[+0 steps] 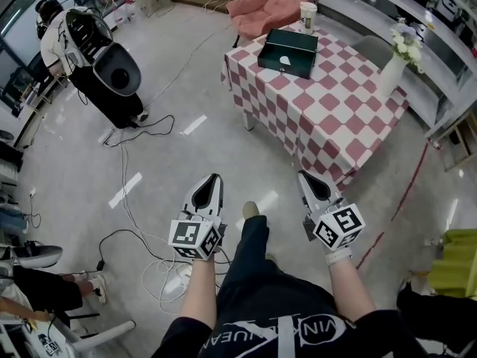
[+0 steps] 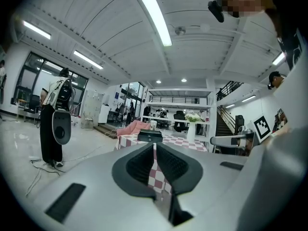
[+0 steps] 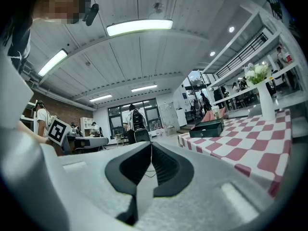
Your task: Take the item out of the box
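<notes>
A dark green open box [image 1: 287, 52] sits on the far part of a red-and-white checked table [image 1: 328, 118], with something white [image 1: 288, 60] inside it. Both grippers hang over the floor, well short of the table, pointing toward it. My left gripper [image 1: 212, 180] is shut and empty. My right gripper [image 1: 305, 176] is shut too, with nothing in it. In the left gripper view the box [image 2: 150, 136] shows far off, just above the closed gripper [image 2: 154, 146]. In the right gripper view the box [image 3: 206, 128] lies to the right of the closed gripper [image 3: 151, 146].
A paper cup [image 1: 308, 15] stands behind the box and a white vase of flowers [image 1: 393, 69] at the table's right. A pink chair [image 1: 272, 2] is beyond the table. A person with a backpack rig [image 1: 97, 58] stands at the left. Cables [image 1: 127, 200] trail across the floor.
</notes>
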`<state>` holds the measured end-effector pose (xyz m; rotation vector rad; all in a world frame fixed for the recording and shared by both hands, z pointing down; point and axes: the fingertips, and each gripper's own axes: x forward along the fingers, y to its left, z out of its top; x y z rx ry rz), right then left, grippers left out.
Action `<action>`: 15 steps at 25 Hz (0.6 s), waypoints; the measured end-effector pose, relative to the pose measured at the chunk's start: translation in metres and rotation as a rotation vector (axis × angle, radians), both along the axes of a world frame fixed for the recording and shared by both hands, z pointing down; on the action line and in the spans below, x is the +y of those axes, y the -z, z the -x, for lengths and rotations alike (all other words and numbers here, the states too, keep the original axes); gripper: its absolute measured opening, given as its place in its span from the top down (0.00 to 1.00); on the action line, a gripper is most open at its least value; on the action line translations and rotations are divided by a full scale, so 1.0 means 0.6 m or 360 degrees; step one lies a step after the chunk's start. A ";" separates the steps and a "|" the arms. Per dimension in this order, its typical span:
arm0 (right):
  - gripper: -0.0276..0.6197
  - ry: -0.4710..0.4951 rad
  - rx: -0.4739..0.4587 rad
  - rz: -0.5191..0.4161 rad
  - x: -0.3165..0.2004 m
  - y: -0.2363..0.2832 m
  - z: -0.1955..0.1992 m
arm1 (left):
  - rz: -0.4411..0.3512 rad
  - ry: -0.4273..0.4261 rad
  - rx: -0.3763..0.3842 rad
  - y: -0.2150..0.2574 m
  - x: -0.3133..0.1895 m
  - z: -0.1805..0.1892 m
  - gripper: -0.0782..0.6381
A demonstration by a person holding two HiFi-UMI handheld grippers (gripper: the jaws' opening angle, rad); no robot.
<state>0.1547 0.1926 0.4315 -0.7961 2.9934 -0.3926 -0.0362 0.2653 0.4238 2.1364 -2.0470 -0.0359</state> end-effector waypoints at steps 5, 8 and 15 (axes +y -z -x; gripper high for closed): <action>0.95 -0.0005 0.0005 -0.0004 -0.027 0.004 0.012 | 0.0008 -0.0023 0.0010 -0.002 -0.033 0.009 0.86; 0.95 -0.0019 0.0006 -0.0007 -0.056 0.009 0.019 | 0.0006 -0.0039 0.0022 -0.003 -0.067 0.017 0.86; 0.95 -0.0047 0.0014 -0.0005 -0.139 0.009 0.042 | 0.0007 -0.0075 0.0038 -0.008 -0.154 0.038 0.86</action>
